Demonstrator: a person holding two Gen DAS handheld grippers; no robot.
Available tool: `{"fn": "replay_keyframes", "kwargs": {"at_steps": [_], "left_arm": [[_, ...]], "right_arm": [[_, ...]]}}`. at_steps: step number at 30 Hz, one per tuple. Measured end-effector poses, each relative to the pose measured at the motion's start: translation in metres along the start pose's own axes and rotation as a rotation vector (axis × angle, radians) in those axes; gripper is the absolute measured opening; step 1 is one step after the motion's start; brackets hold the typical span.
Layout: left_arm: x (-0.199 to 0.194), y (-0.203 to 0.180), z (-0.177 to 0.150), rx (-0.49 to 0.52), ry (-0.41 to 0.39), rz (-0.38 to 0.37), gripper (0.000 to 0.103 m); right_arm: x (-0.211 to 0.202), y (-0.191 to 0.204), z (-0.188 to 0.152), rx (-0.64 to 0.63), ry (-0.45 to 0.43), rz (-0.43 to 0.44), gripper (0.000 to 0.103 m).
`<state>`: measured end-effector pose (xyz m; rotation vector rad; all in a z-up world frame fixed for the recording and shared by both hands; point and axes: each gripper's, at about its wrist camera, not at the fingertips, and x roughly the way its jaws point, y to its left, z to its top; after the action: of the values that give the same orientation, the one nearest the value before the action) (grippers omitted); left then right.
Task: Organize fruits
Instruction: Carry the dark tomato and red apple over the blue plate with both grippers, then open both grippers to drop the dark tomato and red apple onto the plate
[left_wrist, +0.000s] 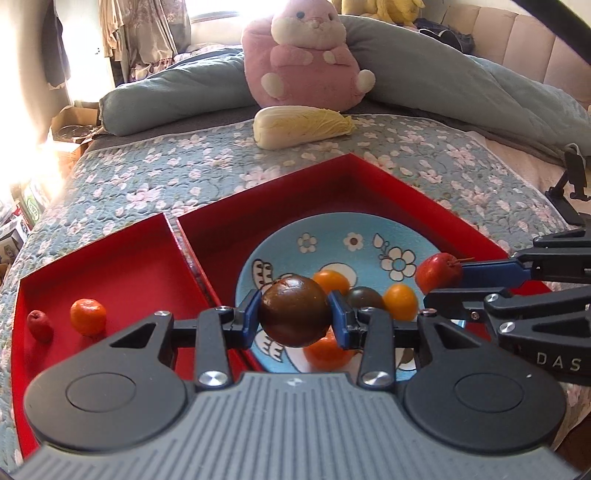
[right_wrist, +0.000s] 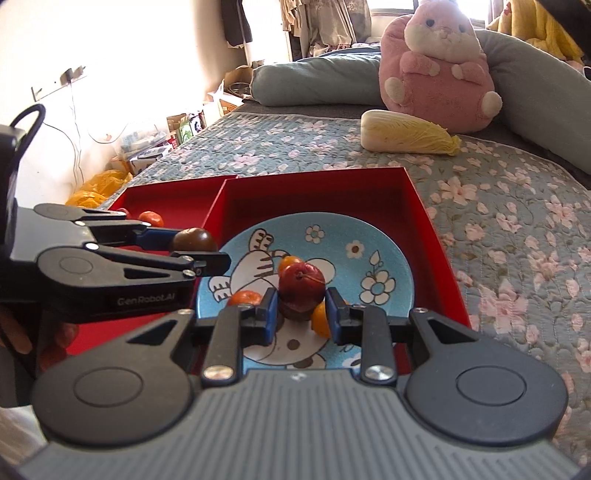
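My left gripper (left_wrist: 293, 314) is shut on a dark brown round fruit (left_wrist: 293, 311) and holds it above the near left edge of the blue cartoon plate (left_wrist: 332, 236). My right gripper (right_wrist: 301, 308) is shut on a small red fruit (right_wrist: 301, 282) above the plate (right_wrist: 369, 258); it shows in the left wrist view (left_wrist: 437, 273) too. Three orange fruits (left_wrist: 399, 301) and a dark fruit (left_wrist: 364, 297) lie on the plate. The plate sits in a large red tray (left_wrist: 388, 184). A smaller red tray (left_wrist: 122, 254) to its left holds an orange (left_wrist: 88, 312) and a small red fruit (left_wrist: 38, 325).
Both trays lie on a floral quilt (left_wrist: 166, 166) on a bed. A napa cabbage (left_wrist: 303, 125) and a pink plush rabbit (left_wrist: 306, 55) lie behind the trays. A black phone stand (left_wrist: 570, 184) stands at the right. Boxes and bags (right_wrist: 147, 147) crowd the floor to the left.
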<state>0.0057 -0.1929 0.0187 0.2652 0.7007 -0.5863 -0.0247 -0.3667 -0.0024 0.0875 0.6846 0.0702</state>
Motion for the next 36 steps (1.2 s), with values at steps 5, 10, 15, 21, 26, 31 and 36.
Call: {"fn": "replay_keyframes", "kwargs": {"at_steps": [5, 10, 15, 21, 26, 31, 36], "left_arm": [[0.009, -0.016, 0.000, 0.003, 0.012, -0.017, 0.045], [0.018, -0.024, -0.003, 0.005, 0.032, -0.035, 0.045], [0.024, -0.027, -0.008, 0.011, 0.052, -0.046, 0.045], [0.025, -0.027, -0.013, 0.020, 0.055, -0.048, 0.046], [0.022, -0.027, -0.017, 0.018, 0.059, -0.052, 0.047], [0.017, -0.030, -0.022, 0.033, 0.054, -0.053, 0.061], [0.009, -0.034, -0.024, 0.043, 0.039, -0.068, 0.062]], "right_arm": [[-0.004, -0.011, -0.005, 0.012, 0.007, -0.017, 0.031], [-0.004, -0.017, -0.007, 0.014, 0.013, -0.029, 0.031], [-0.002, -0.017, -0.008, 0.010, 0.023, -0.028, 0.031], [0.001, -0.015, -0.010, 0.009, 0.031, -0.027, 0.031], [0.006, -0.017, -0.008, 0.014, 0.034, -0.035, 0.031], [0.014, -0.020, -0.007, 0.019, 0.045, -0.047, 0.031], [0.023, -0.020, 0.000, 0.017, 0.043, -0.050, 0.030]]}}
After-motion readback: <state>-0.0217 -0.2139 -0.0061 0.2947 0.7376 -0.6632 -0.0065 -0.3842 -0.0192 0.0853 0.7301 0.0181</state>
